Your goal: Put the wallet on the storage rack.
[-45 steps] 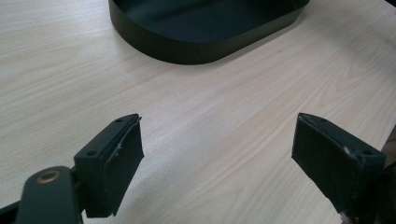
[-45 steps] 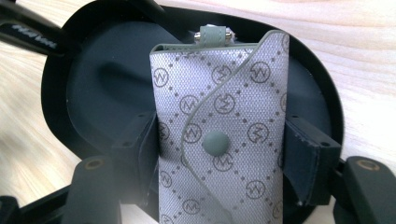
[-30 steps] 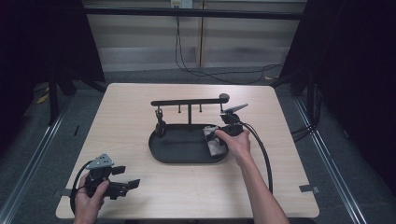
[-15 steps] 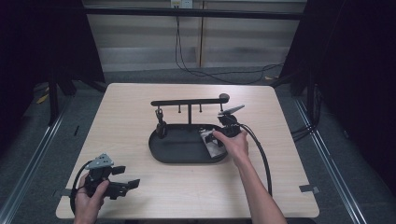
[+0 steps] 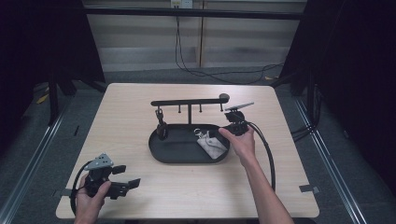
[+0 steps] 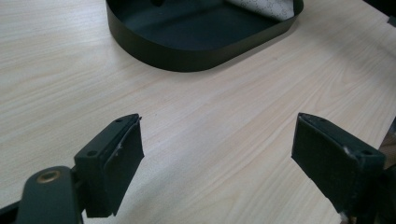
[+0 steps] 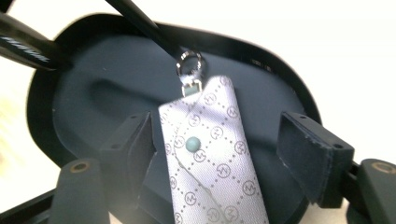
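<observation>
A white patterned key pouch point(image 5: 211, 146) with a metal ring point(image 7: 189, 63) lies flat in the right half of a black oval tray point(image 5: 187, 158). My right gripper point(image 5: 219, 134) hovers just over the pouch point(image 7: 210, 186). Its jaws have just been opening and stand either side of the pouch with a gap at each pad. My left gripper point(image 5: 127, 176) rests near the table's front left corner, held in a hand. Its jaws point(image 6: 217, 154) are wide apart over bare wood, and the tray point(image 6: 187, 56) lies ahead of them.
A black T-shaped stand point(image 5: 189, 102) with small hooks rises from the tray's back edge. A dark item point(image 5: 161, 127) hangs from its left hook. The right gripper's cable point(image 5: 268, 154) trails toward the table's front edge.
The right hand has drawn back slightly up and to the right. The pouch stays lying in the tray. The left hand has kept still.
</observation>
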A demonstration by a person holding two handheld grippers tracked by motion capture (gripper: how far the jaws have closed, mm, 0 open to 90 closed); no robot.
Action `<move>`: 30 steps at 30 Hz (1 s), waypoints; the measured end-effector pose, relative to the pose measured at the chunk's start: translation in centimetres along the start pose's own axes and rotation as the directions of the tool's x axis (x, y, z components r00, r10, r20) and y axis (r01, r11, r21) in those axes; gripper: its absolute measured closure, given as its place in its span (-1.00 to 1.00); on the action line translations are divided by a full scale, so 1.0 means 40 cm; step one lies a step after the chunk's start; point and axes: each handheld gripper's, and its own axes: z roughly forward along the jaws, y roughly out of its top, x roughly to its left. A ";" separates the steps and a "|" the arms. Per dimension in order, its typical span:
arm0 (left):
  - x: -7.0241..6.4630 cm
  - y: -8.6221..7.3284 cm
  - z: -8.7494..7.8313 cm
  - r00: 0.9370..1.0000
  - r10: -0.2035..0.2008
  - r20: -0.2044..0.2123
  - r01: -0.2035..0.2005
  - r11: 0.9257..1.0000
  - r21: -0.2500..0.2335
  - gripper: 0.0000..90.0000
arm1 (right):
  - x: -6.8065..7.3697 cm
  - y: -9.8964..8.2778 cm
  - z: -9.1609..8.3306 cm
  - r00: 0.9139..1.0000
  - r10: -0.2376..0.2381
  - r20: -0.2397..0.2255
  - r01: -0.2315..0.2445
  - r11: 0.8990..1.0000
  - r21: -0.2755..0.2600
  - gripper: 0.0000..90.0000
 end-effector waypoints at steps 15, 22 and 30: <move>0.006 -0.002 0.001 1.000 -0.028 0.002 0.028 1.000 -0.014 -0.64 | -0.020 -0.074 -0.069 0.998 -0.067 0.016 0.068 0.994 -0.088 -0.62; 0.009 -0.001 0.002 0.999 -0.038 0.000 0.038 0.999 -0.013 -0.63 | -0.026 -0.105 -0.108 0.995 -0.094 0.033 0.098 0.988 -0.117 -0.68; 0.010 -0.001 0.005 0.999 -0.044 -0.007 0.044 0.999 -0.003 -0.63 | -0.041 -0.151 -0.140 0.994 -0.098 0.046 0.104 0.985 -0.138 -0.68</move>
